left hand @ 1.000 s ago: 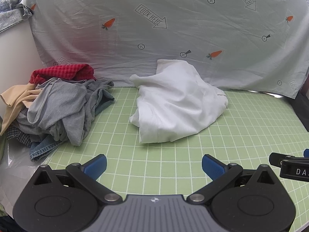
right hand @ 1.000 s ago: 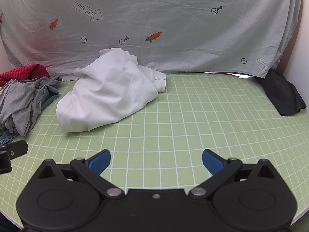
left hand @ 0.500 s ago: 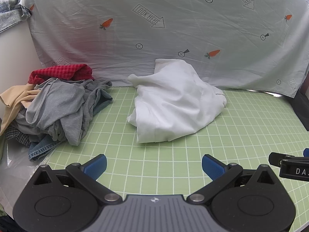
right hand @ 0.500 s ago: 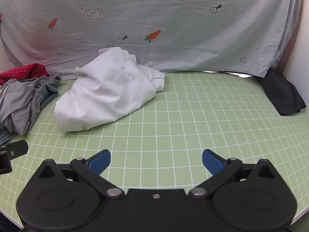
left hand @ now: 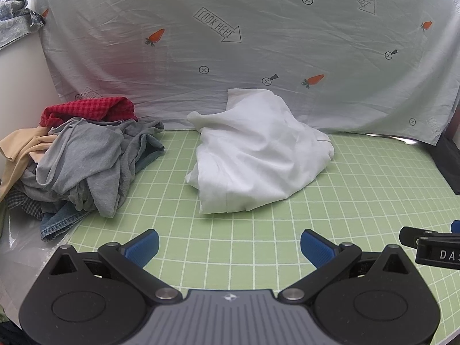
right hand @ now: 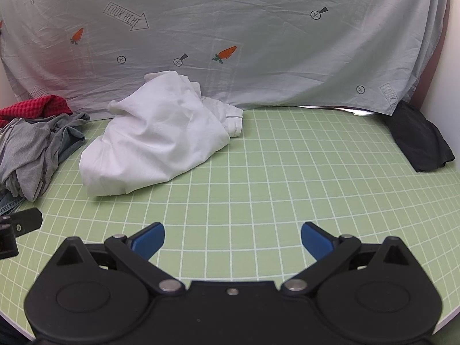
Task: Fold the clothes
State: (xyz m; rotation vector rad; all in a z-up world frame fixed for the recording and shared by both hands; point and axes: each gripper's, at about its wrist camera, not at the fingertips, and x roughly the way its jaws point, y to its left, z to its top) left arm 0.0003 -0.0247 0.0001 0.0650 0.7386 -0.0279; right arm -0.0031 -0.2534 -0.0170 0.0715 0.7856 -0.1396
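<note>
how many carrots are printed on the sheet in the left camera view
4. One left of the arrow, one above the white garment, one far right, one partly hidden at the far left edge. Folds may hide more.

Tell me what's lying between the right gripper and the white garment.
Nothing but bare green grid mat. In the right wrist view, the open right gripper faces the crumpled white garment across an uncovered stretch of mat.

open mat: green mat point(right hand: 273, 178) bare right of white garment point(right hand: 161, 143)
blocked: clothes pile point(left hand: 80, 158) just left of it
</note>
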